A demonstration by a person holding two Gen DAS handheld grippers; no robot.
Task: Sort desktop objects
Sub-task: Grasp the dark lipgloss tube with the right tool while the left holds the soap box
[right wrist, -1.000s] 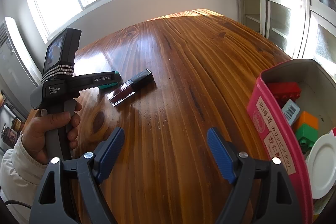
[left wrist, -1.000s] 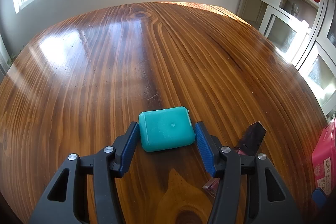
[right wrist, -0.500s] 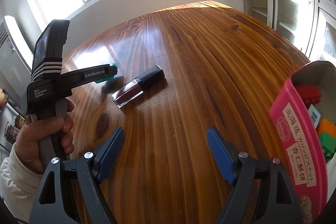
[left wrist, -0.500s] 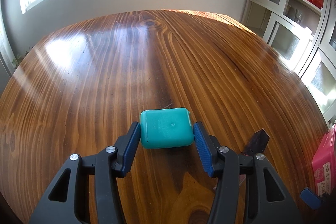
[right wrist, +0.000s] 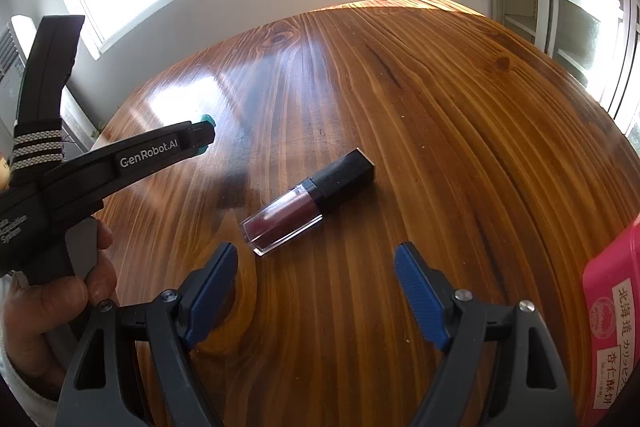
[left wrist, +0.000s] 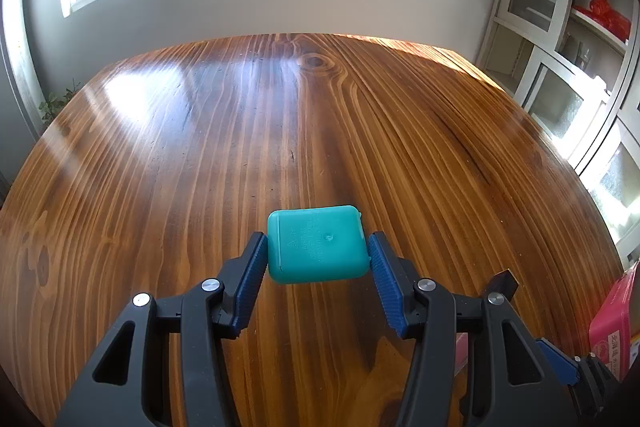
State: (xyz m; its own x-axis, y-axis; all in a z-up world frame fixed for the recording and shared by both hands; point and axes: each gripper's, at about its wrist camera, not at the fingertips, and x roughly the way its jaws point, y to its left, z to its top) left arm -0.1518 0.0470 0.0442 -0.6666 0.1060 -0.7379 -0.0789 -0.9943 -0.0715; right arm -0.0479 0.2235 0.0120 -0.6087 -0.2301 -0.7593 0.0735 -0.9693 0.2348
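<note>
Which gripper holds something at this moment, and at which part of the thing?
The left gripper holds the teal case by its two opposite short sides, clear of the table. The right gripper holds nothing; its jaws stand open before the lip gloss tube.

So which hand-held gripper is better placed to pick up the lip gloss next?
Right. The right hand-held gripper is open and empty, with the lip gloss just ahead; the left hand-held gripper already holds the teal case.
</note>
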